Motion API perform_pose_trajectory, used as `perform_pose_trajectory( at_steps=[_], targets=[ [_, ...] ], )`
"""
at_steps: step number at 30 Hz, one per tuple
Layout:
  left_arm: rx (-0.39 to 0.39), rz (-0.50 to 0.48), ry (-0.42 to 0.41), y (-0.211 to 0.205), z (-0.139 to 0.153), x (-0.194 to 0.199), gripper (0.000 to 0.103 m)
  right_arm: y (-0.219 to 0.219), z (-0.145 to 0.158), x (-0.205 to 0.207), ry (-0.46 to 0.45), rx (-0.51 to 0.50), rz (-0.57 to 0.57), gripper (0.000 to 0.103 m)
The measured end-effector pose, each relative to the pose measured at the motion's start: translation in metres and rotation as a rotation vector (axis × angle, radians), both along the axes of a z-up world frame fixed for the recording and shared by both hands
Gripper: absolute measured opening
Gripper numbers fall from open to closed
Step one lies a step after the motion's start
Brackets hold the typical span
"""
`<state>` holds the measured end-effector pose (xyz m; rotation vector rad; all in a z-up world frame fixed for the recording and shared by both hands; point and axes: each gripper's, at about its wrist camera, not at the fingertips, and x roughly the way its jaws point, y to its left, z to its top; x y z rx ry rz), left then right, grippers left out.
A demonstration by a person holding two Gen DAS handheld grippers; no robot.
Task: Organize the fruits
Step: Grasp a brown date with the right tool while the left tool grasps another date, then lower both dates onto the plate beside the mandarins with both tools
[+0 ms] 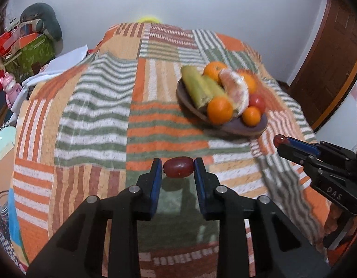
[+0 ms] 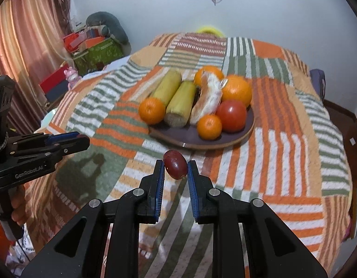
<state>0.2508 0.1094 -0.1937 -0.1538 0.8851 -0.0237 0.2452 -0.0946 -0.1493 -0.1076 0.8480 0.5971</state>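
Note:
My left gripper (image 1: 178,167) is shut on a dark red grape (image 1: 178,167), held above the quilt. My right gripper (image 2: 176,168) is shut on another dark red grape (image 2: 175,165). A dark round plate (image 2: 183,136) on the quilt holds oranges (image 2: 151,110), two green corn cobs (image 2: 180,103), a peeled citrus (image 2: 207,100) and a red tomato (image 2: 231,115). The plate (image 1: 243,128) lies ahead and right of my left gripper, and just ahead of my right one. The right gripper with its grape (image 1: 280,139) shows at the right of the left wrist view; the left gripper (image 2: 83,139) shows at the left of the right wrist view.
The table is covered by a striped orange, green and white quilt (image 1: 97,115). Boxes, a green bin (image 2: 97,53) and a grey cushion stand at the far left by a curtain. A wooden door (image 1: 329,58) is at the right. A pink toy (image 1: 10,88) sits left of the table.

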Motion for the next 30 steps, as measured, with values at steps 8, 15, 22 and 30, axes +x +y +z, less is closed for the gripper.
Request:
perform_pose_trajectory(
  at_steps=[8,15,22,30],
  targets=[
    [-0.014,-0.038,-0.074,-0.017,0.027,0.023,0.028,-0.008,0.026,0.022,-0.075,0.035,-0.039,0.018],
    [-0.012,-0.069,-0.116,-0.028,0.042,0.049,0.028,-0.005,0.033,0.045,-0.111,0.052,-0.058,0.018],
    [0.021,-0.090,-0.138,-0.041,0.043,0.076,0.028,0.002,0.029,0.064,-0.113,0.067,-0.064,0.018],
    [0.007,-0.103,-0.117,-0.046,0.028,0.103,0.028,0.010,0.011,0.082,-0.082,0.056,-0.049,0.018]
  ],
)
